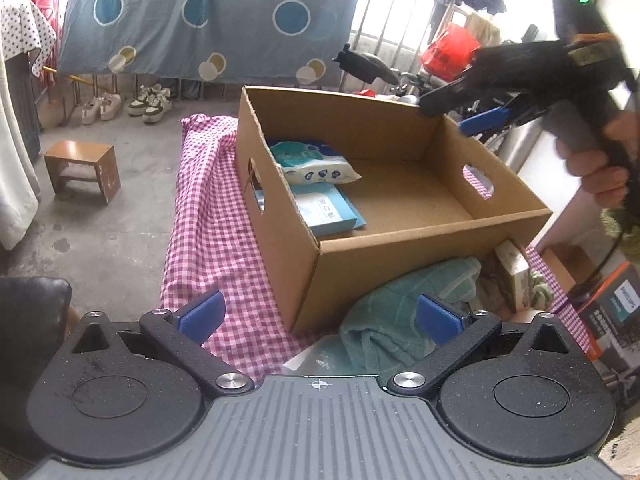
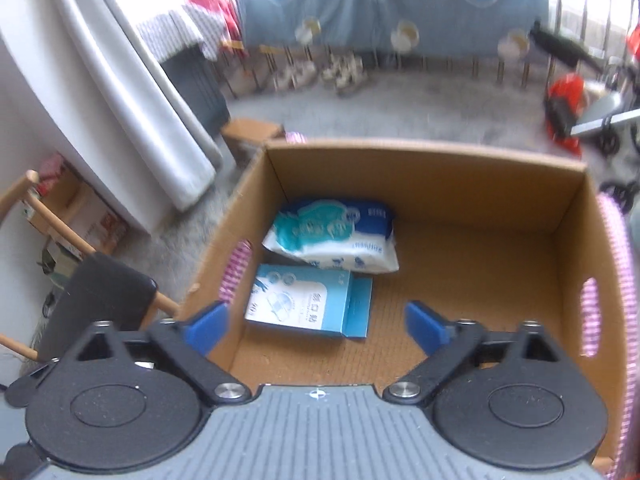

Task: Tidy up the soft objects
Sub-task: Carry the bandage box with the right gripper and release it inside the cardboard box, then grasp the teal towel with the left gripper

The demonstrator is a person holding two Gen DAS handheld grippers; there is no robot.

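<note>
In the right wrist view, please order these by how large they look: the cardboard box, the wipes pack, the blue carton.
Largest to smallest:
1. cardboard box, by far.
2 and 3. wipes pack and blue carton look about alike; the carton lies nearer the camera, so I will not rank them.

From my feed, the floor (image 1: pixel 100 232) was bare grey concrete. A small wooden stool (image 1: pixel 82 170) stood on it, shoes (image 1: pixel 150 104) lined the railing (image 1: pixel 404 12), and a blue dotted sheet (image 1: pixel 208 16) hung there against bright daylight. A white curtain (image 2: pixel 132 92) hung left.
</note>
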